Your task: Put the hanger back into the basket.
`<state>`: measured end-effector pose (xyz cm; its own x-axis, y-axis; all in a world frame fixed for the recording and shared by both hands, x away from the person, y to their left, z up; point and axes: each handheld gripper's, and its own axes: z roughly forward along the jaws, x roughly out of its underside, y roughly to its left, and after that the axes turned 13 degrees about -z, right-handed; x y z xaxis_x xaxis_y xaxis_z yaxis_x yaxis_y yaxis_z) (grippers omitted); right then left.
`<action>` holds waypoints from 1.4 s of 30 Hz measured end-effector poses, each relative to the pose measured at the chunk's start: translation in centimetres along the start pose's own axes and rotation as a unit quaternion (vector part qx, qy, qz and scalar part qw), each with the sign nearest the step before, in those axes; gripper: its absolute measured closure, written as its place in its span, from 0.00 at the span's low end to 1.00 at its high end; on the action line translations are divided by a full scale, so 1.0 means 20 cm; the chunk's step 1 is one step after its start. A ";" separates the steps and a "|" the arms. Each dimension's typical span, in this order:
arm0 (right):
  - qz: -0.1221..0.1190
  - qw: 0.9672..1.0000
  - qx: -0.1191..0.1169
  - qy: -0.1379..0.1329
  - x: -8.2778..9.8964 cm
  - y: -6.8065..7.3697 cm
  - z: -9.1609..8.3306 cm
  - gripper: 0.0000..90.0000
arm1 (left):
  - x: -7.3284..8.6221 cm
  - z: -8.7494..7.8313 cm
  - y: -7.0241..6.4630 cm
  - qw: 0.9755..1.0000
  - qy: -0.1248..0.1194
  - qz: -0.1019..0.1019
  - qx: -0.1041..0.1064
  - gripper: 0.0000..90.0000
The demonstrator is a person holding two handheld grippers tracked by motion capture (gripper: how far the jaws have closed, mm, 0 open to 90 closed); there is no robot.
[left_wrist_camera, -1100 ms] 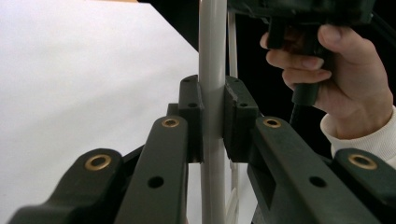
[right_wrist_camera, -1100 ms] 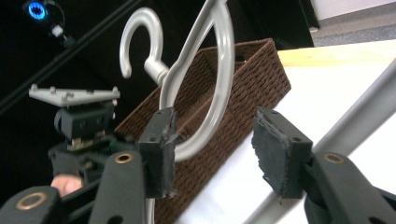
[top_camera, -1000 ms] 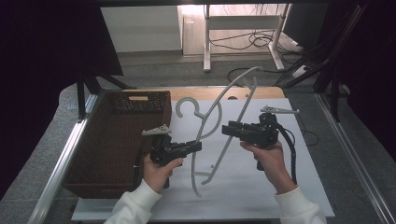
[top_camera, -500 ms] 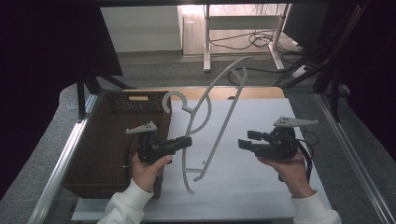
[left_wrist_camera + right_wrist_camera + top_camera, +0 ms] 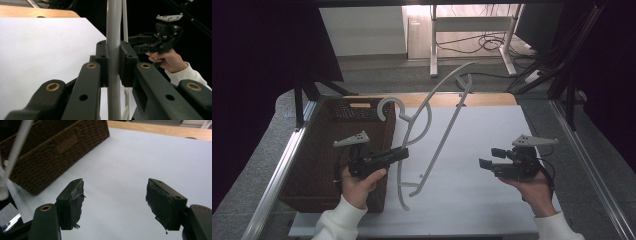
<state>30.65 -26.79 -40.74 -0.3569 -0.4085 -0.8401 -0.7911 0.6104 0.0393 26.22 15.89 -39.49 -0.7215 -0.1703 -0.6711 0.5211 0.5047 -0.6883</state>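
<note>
One grip carries everything. From the left: the dark brown woven wicker basket (image 5: 307, 165) stands on the white table sheet (image 5: 492, 145). Just beside it my left gripper (image 5: 404, 153) is clamped on one thin arm of the pale grey plastic clothes hanger (image 5: 442, 135), held aloft and tilted, hook (image 5: 388, 104) over the basket rim. I judge the smooth rod could pivot or slip in so narrow a pinch, dropping the hanger onto the sheet. My right gripper (image 5: 120, 205), well apart, hovers with jaws spread and empty, too far away to catch it.
</note>
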 end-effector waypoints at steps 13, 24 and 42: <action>-0.004 0.998 0.013 0.060 0.11 -0.05 0.08 0.28 | -0.05 -0.20 0.06 0.999 -0.034 -0.004 -0.017 0.89; -0.018 0.996 0.021 0.085 0.14 -0.04 0.13 0.27 | -0.06 -0.31 0.11 0.998 -0.043 -0.006 -0.040 0.89; -0.015 0.995 0.027 0.094 0.15 -0.05 0.13 0.26 | -0.11 -0.49 0.11 0.996 -0.084 -0.008 -0.031 0.89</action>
<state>31.72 -26.81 -44.66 -0.4244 -0.5442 -0.7237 -0.7765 0.6299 -0.0183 24.49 25.72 -36.82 -0.6406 -0.3159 -0.6999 0.4766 0.5511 -0.6849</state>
